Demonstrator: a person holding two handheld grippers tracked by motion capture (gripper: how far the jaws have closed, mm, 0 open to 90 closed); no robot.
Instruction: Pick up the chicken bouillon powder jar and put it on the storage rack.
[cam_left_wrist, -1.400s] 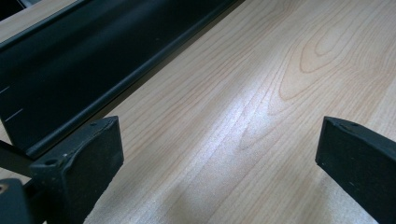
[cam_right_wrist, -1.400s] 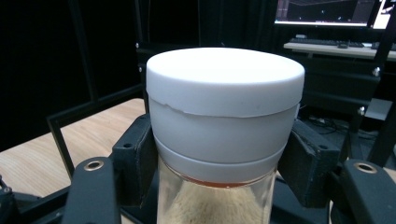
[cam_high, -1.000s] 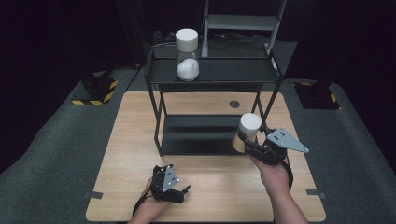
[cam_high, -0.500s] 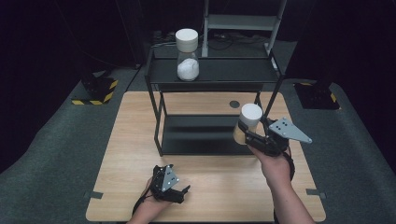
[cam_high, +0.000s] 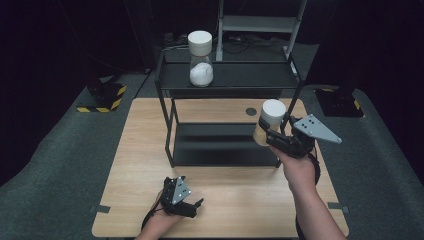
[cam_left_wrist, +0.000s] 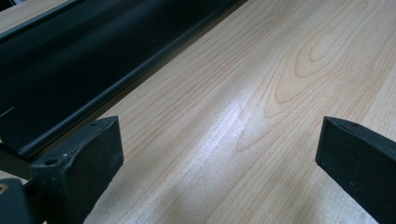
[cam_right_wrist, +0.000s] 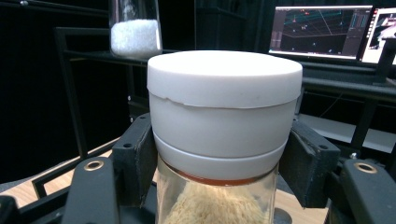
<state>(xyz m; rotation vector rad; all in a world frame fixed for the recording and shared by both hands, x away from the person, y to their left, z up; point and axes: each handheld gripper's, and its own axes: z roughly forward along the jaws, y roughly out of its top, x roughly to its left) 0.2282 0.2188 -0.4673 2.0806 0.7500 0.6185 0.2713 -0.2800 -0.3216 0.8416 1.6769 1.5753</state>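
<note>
Wooden table (cam_high: 150, 150), jar (cam_high: 267, 122) in right tongs (cam_high: 270, 136)

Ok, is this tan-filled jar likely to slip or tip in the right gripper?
The jar looks like smooth glass, so probably slippery. The right gripper clamps just under the wide white lid, which should catch any slide. It's upright; tipping seems unlikely.

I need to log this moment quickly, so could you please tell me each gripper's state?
Left gripper: open, fingers empty above the table.
Right gripper: closed on the white-lidded jar of tan powder.
</note>
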